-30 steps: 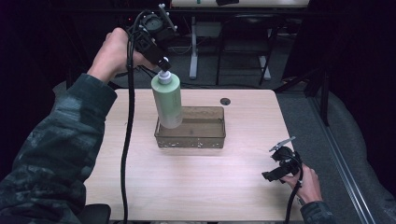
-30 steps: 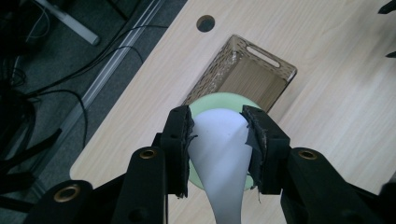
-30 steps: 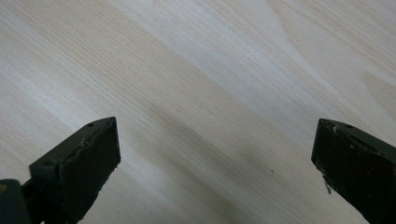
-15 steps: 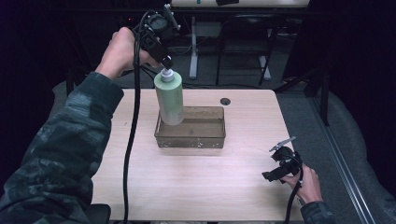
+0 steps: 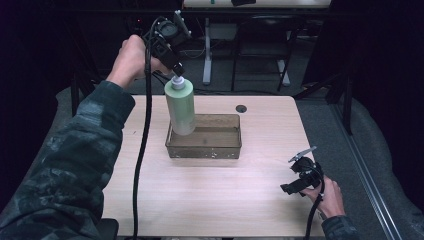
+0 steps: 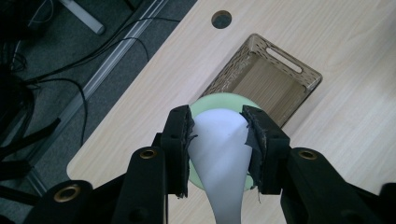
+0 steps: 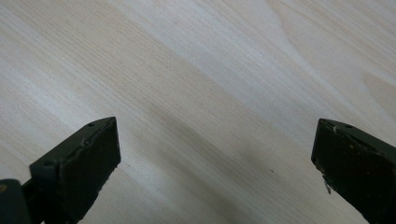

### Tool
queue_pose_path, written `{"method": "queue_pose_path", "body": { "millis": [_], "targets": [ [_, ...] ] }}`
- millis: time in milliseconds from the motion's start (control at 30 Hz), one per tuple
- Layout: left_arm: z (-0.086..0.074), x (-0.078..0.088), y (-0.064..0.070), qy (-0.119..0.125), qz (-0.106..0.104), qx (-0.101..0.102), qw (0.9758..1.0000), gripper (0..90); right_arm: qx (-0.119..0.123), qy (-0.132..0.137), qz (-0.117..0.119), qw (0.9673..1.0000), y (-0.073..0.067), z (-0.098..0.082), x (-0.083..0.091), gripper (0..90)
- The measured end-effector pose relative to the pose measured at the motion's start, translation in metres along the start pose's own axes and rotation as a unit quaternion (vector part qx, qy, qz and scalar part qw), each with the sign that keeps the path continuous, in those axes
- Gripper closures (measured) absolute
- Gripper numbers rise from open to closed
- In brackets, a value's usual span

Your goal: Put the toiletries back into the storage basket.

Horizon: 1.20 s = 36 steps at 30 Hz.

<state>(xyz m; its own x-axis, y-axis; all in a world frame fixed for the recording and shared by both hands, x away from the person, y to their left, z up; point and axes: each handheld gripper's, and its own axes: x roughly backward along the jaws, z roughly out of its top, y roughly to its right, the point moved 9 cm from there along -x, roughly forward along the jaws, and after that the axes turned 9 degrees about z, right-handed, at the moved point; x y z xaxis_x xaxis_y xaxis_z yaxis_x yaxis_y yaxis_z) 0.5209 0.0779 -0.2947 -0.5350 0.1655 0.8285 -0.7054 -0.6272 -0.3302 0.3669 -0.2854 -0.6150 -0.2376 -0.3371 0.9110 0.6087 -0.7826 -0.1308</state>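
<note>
A pale green bottle (image 5: 180, 107) with a white pump top hangs upright over the left end of a brown see-through basket (image 5: 220, 148). My left gripper (image 5: 176, 70) is shut on the white pump top (image 6: 219, 154), seen from above in the left gripper view with the green shoulder (image 6: 205, 103) around it. The bottle's base is level with the basket's rim; I cannot tell whether it touches the floor inside. My right gripper (image 5: 295, 187) rests low near the table's front right corner, jaws wide open over bare wood (image 7: 210, 93).
The basket (image 6: 275, 79) has slot handles and nothing else inside. A round cable hole (image 5: 241, 108) sits behind it in the light wood tabletop (image 5: 200, 200). A black cable (image 5: 142, 145) trails from the left gripper across the table's left side. Table legs and cables stand beyond the far edge.
The left gripper and the bottle have shifted slightly right and down, bringing the bottle's base lower over the basket's left end. The right gripper has stayed put.
</note>
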Motion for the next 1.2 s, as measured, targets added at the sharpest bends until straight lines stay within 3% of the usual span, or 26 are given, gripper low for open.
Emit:
{"method": "queue_pose_path", "body": {
  "millis": [1200],
  "targets": [
    [-0.007,-0.044,0.006,-0.008,-0.01,0.007,0.9999,63.6,0.002,0.0,0.002,1.0,-0.002,0.0,0.0,0.9]
  ]
}}
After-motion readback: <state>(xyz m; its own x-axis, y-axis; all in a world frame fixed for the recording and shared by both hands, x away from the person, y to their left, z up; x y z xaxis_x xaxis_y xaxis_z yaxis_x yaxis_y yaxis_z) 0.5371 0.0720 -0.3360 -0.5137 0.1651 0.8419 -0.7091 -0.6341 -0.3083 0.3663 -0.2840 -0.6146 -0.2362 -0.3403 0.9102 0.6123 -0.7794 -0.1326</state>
